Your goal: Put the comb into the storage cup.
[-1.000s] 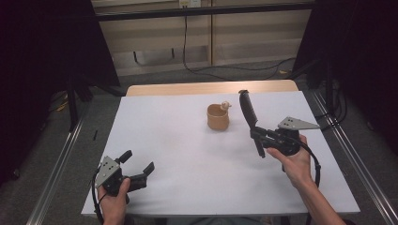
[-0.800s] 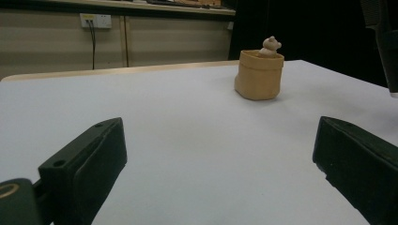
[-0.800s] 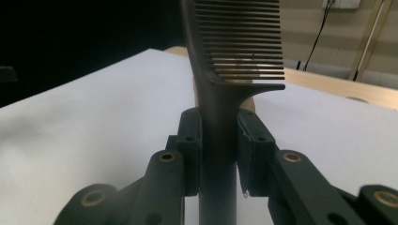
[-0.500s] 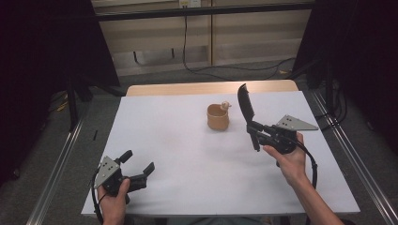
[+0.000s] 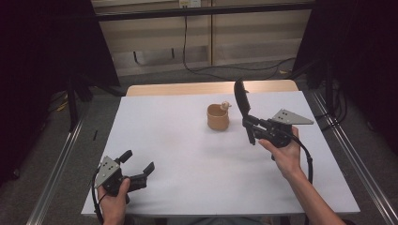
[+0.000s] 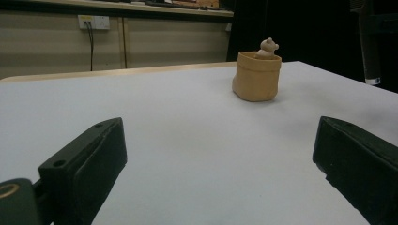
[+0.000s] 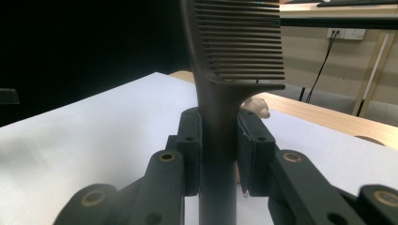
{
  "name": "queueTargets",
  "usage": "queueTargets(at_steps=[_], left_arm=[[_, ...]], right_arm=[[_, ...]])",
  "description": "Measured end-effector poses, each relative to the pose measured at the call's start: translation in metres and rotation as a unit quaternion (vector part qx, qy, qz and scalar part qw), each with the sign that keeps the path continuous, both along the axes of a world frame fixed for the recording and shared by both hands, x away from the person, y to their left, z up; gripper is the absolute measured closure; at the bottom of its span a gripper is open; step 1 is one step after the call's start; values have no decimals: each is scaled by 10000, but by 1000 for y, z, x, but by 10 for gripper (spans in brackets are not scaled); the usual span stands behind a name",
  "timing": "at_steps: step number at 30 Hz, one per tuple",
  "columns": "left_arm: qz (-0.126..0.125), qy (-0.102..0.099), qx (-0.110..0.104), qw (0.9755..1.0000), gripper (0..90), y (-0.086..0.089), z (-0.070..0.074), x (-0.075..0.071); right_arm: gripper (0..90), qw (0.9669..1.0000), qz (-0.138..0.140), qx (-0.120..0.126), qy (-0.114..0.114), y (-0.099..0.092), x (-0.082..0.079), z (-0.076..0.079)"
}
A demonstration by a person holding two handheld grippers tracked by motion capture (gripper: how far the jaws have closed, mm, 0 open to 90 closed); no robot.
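The right gripper view reveals comb teeth above its pinching jaws; left gripper jaws spread.

Left gripper fingers apart, right gripper clamped.

On my rig: left gripper, matte black body, two blocky black jaws with small round screw holes in their faces, a grey three-cornered plate dotted with dark fasteners on top, black cable looping beneath. Right gripper, same black build, brass-ringed pivot screws along its linkage arms, its grey plate pale and wedge-shaped, black cable trailing along the forearm. Both forearms bare, no sleeves.
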State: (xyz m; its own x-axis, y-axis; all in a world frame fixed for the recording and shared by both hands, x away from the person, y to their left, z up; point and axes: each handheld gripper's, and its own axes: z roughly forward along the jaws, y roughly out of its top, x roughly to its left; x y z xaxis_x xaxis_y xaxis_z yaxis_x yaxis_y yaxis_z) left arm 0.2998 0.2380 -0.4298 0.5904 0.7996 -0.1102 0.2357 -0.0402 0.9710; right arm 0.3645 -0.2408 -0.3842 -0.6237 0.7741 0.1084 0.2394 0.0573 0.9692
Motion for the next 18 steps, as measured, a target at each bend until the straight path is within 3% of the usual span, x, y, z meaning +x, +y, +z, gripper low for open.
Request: queueTargets(at_steps=[11,16,18], left_arm=[[-8,-2,31,10000,33,-1,0,0],[14,0,-65,10000,33,-1,0,0],[-2,-5,2,10000,33,0,0,0]], right_arm=[[728,9999,19,75,-81,8,15,7],[728,9998,47,135,-98,13,23,9],[728,9997,91,179,-119,16,26,9]])
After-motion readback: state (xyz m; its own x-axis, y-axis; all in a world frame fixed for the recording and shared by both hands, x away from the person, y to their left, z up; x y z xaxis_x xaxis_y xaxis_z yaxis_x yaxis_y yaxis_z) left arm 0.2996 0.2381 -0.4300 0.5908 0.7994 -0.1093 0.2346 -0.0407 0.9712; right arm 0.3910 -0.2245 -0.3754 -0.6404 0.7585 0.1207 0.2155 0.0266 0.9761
